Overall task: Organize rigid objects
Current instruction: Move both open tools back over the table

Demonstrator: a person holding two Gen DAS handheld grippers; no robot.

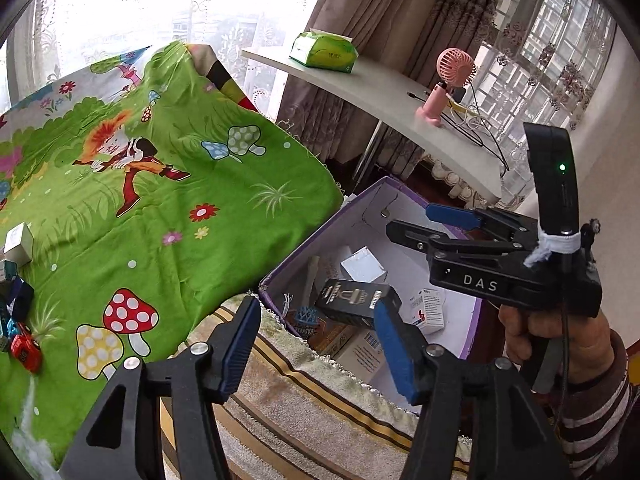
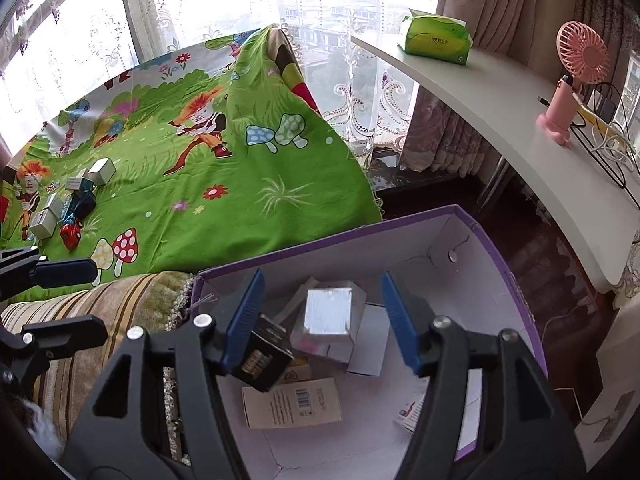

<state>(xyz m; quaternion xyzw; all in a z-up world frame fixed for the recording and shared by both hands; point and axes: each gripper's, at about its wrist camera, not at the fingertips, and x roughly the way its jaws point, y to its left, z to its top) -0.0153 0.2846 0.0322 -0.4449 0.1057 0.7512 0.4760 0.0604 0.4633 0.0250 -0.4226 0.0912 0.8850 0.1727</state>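
A purple cardboard box (image 2: 320, 240) with white inner walls (image 1: 360, 216) holds several small cartons, among them a silvery white one (image 2: 328, 312). My right gripper (image 2: 322, 320) hangs over it, open; a tilted black carton (image 2: 262, 356) rests against its left pad only. From the left wrist, that black carton (image 1: 352, 300) sits inside the box below the right gripper (image 1: 412, 220). My left gripper (image 1: 316, 344) is open and holds nothing, above the striped cushion beside the box. More small boxes (image 2: 102, 171) and a red toy car (image 1: 26, 352) lie on the green cartoon cloth (image 1: 168, 208).
A striped cushion (image 1: 304, 412) borders the box's near left side. A curved white shelf (image 2: 500, 120) behind carries a green tissue pack (image 2: 436, 38), a pink fan (image 2: 576, 80) and cables. Curtains and windows close the back. A hand in a striped sleeve (image 1: 592, 392) grips the right tool.
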